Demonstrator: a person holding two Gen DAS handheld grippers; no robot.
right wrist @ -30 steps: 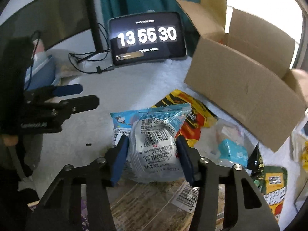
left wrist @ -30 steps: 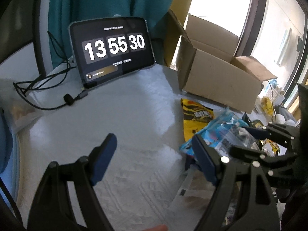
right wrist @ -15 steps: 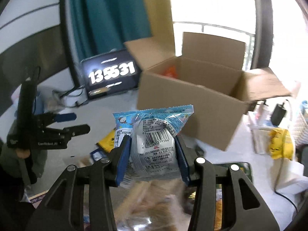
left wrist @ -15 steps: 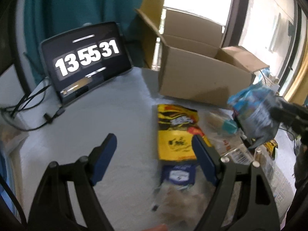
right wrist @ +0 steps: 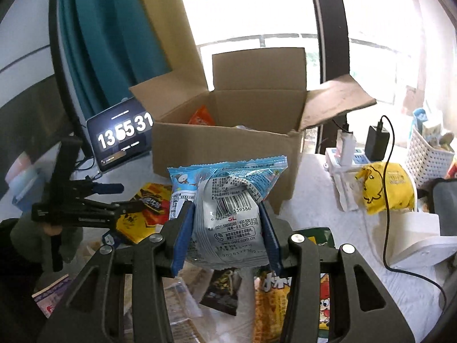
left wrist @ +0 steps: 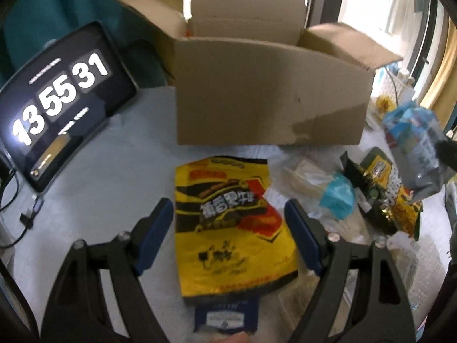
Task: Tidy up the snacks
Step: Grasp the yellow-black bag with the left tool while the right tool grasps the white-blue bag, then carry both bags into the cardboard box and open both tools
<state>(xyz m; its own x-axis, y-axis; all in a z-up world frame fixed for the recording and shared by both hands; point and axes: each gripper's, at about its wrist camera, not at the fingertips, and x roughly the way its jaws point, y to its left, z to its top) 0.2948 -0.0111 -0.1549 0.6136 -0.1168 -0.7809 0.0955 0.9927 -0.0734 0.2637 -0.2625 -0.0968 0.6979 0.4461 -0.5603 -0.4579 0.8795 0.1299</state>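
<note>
My right gripper (right wrist: 227, 233) is shut on a blue and silver snack bag (right wrist: 225, 208), held in the air in front of the open cardboard box (right wrist: 228, 143). An orange packet (right wrist: 201, 117) lies inside the box. In the left wrist view that same bag (left wrist: 414, 148) hangs at the far right. My left gripper (left wrist: 228, 228) is open above a yellow and black snack bag (left wrist: 228, 223) that lies flat on the table before the box (left wrist: 268, 97). From the right wrist view the left gripper (right wrist: 114, 197) hovers at the left over the yellow bag (right wrist: 142, 211).
A tablet clock (left wrist: 57, 100) leans at the left. More snack packets (left wrist: 382, 197) and clear wrapped ones (left wrist: 308, 177) lie right of the yellow bag. A power strip with chargers (right wrist: 357, 148), a yellow pouch (right wrist: 385, 185) and a white basket (right wrist: 428, 154) stand right of the box.
The right gripper has lifted the blue bag off the pile and carried it toward the box. The left gripper has swung right, from bare table to above the yellow bag.
</note>
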